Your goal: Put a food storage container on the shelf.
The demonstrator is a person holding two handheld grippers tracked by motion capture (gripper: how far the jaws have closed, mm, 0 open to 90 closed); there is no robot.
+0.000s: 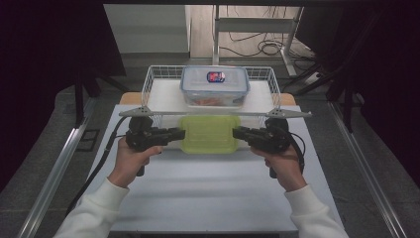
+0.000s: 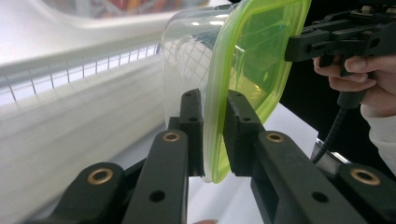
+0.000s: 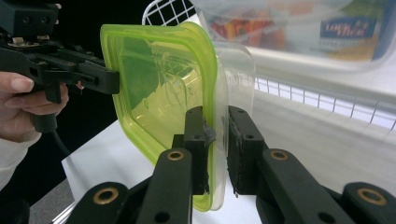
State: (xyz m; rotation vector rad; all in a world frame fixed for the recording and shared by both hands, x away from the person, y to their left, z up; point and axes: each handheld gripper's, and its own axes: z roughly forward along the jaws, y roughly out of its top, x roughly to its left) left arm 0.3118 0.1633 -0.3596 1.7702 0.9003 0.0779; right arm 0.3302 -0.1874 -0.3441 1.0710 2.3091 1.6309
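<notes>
A clear container with a lime-green lid (image 1: 209,134) is held level between my two grippers, just in front of the wire basket. My left gripper (image 1: 181,134) is shut on the container's left rim. In the left gripper view its jaws (image 2: 214,100) pinch the green lid edge (image 2: 215,154) with the clear tub (image 2: 187,51) behind. My right gripper (image 1: 236,132) is shut on the opposite rim. Seen from the right gripper view, its jaws (image 3: 216,114) clamp the lid (image 3: 159,84) and the tub wall. Each gripper view also shows the other gripper on the far rim: the right one (image 2: 299,46) and the left one (image 3: 109,81).
A white wire basket (image 1: 148,82) stands at the back of the white table (image 1: 208,188). It holds a clear food box with blue clips (image 1: 214,85). Dark floor and metal rails flank the table. A person's hands and white sleeves come in from below.
</notes>
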